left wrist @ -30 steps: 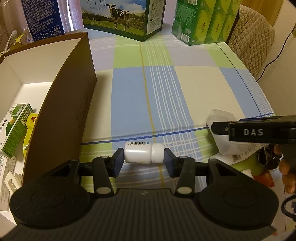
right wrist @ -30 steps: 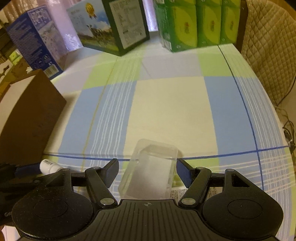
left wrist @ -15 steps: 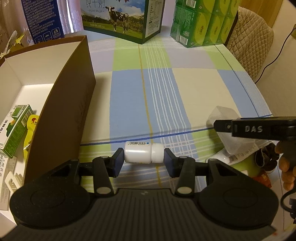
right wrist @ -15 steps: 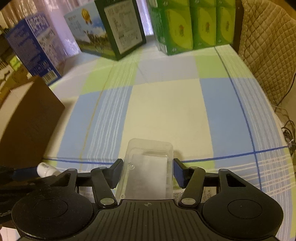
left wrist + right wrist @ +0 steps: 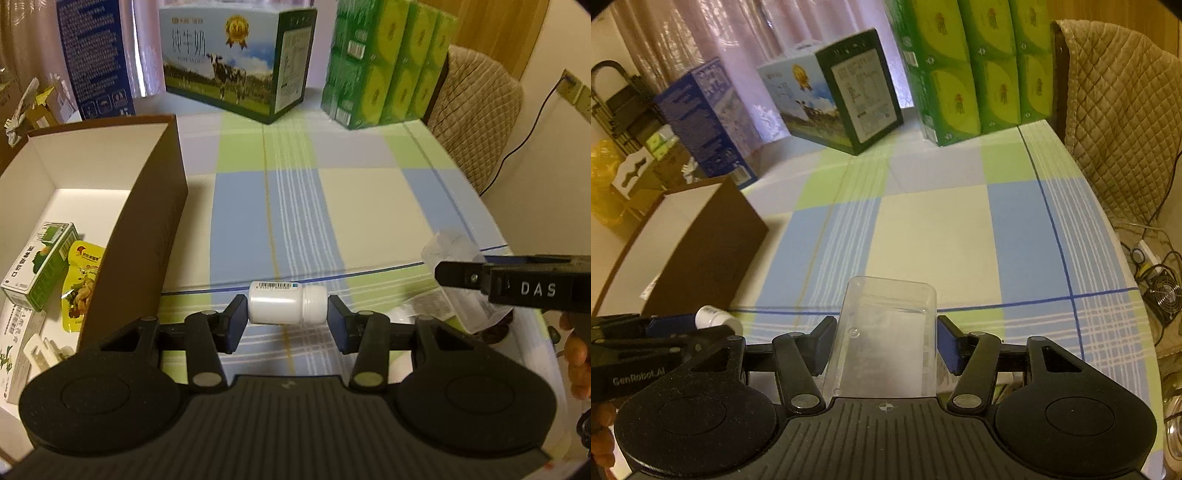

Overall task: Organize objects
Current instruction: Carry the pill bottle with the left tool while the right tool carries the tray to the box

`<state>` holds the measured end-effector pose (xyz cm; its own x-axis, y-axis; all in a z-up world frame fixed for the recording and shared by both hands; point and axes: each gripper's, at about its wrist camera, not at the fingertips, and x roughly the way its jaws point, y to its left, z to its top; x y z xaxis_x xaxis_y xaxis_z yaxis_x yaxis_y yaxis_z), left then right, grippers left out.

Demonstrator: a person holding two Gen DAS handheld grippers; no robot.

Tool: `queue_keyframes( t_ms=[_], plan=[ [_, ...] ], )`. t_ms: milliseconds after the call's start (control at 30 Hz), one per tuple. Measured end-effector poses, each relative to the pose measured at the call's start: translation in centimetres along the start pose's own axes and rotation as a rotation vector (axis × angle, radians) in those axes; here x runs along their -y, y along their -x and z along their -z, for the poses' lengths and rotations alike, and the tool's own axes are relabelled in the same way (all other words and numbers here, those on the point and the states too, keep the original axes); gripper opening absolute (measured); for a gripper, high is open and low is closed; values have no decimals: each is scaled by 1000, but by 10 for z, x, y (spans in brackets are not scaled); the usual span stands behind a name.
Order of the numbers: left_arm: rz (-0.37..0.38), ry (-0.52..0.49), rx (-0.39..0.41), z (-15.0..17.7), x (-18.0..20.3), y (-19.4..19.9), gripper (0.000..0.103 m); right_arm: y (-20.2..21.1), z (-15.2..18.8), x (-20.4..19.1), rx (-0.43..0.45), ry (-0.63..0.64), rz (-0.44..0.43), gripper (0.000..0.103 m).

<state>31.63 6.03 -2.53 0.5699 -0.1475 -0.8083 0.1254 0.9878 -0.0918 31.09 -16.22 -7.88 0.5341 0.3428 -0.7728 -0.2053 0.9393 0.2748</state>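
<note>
Both grippers have risen, the left gripper (image 5: 287,322) pinching the white bottle (image 5: 287,303) and the right gripper (image 5: 886,343) clamping the clear plastic container (image 5: 886,339) above the tablecloth (image 5: 369,206), so carrying seems underway, next toward the brown box (image 5: 155,221) at nine o'clock.

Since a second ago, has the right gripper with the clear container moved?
Yes. The right gripper, shut on the clear container, has lifted: the container's top edge now clears the blue tablecloth line, having sat just below it before.
</note>
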Motion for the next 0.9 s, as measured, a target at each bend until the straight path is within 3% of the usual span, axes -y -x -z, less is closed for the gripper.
queue_keyframes(
  t_ms=[467, 900],
  plan=[
    [15, 21, 102, 19, -3, 70, 41, 54, 25, -32, 49, 52, -76, 55],
    [-38, 73, 145, 45, -56, 120, 41, 59, 43, -108, 45, 147, -186, 55]
  ],
)
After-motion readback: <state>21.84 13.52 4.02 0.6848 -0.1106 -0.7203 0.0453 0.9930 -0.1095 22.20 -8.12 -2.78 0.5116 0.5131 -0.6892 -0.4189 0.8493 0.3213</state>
